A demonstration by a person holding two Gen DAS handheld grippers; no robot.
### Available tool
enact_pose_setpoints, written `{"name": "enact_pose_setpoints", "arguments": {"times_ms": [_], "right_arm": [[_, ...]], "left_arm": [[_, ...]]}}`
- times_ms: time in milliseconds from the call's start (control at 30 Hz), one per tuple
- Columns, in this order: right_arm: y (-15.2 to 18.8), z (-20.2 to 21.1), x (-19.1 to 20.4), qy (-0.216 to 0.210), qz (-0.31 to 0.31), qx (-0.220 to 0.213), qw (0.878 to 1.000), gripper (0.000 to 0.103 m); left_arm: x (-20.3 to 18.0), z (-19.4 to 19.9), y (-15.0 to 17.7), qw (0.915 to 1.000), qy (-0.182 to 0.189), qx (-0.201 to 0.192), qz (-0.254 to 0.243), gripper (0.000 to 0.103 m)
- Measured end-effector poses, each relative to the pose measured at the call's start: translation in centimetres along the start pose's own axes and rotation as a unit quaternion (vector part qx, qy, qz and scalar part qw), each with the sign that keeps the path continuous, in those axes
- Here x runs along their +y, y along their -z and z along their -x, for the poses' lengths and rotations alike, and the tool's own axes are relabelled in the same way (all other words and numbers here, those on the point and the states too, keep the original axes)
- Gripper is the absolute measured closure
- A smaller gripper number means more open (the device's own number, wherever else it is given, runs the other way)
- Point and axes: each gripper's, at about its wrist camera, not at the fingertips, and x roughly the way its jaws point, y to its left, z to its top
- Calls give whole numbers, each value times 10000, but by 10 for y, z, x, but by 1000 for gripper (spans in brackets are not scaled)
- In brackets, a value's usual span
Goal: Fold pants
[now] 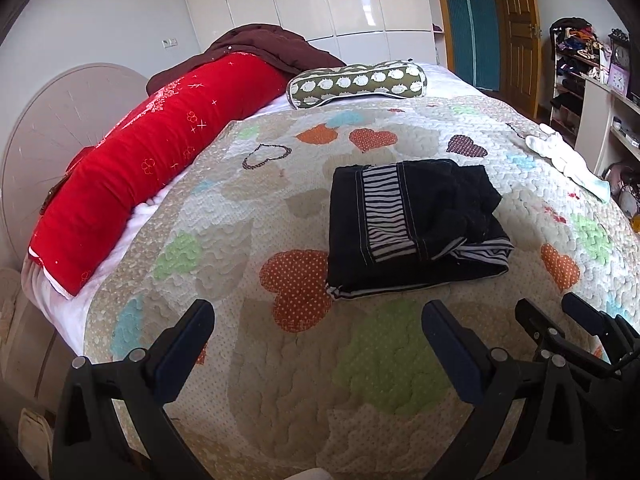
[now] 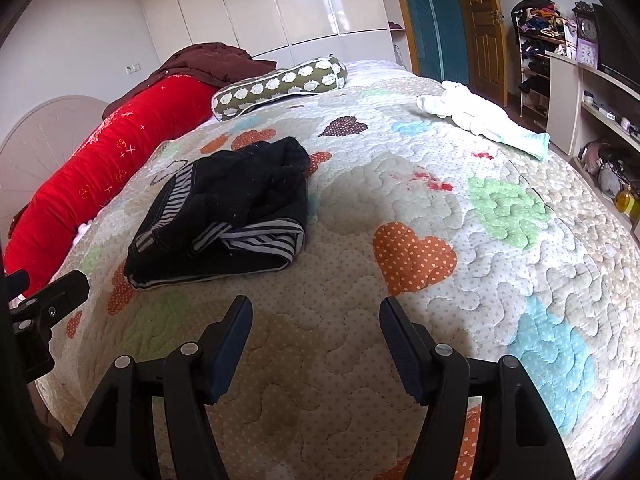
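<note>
Black pants with a black-and-white striped band (image 1: 416, 224) lie folded into a compact bundle on the heart-patterned quilt (image 1: 304, 384). They also show in the right wrist view (image 2: 224, 216), left of centre. My left gripper (image 1: 318, 314) is open and empty, held above the quilt just short of the bundle's near edge. My right gripper (image 2: 316, 312) is open and empty, to the right of the bundle and nearer than it. Its fingers (image 1: 576, 312) show at the right edge of the left wrist view.
A long red pillow (image 1: 152, 152) and a dark maroon garment (image 1: 260, 44) lie along the bed's left side by the headboard. A green patterned bolster (image 1: 356, 82) lies at the far end. White clothes (image 2: 480, 116) lie near the right edge. Shelves (image 2: 592, 92) stand beyond.
</note>
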Motion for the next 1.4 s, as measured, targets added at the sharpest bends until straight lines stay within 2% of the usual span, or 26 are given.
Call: {"name": "enact_pose_setpoints", "arguments": {"times_ms": [567,800,900,967,1100,1400], "right_arm": [[2,2,9,77,110,52,9999,31],[4,0,7,73,59,120,9999,31],[4,-1,7,86,61,131,9999,30],[5,-3,6,87,45,160,9998,30],[5,-4,5,91,45,171,9998,29],[6,-5,2,29,-19,180,9998,28]], "left_arm": [[5,-12,8,9992,192,326,102,0],[1,-54,29,9953,155,949,50,0],[3,-73,41,9910,301,1294,165,0],[9,-76,43,9888,463,1366,395,0],[12,-80,46,9864,573,1444,543,0],[12,-78,53,9877,635,1274,651,0]]}}
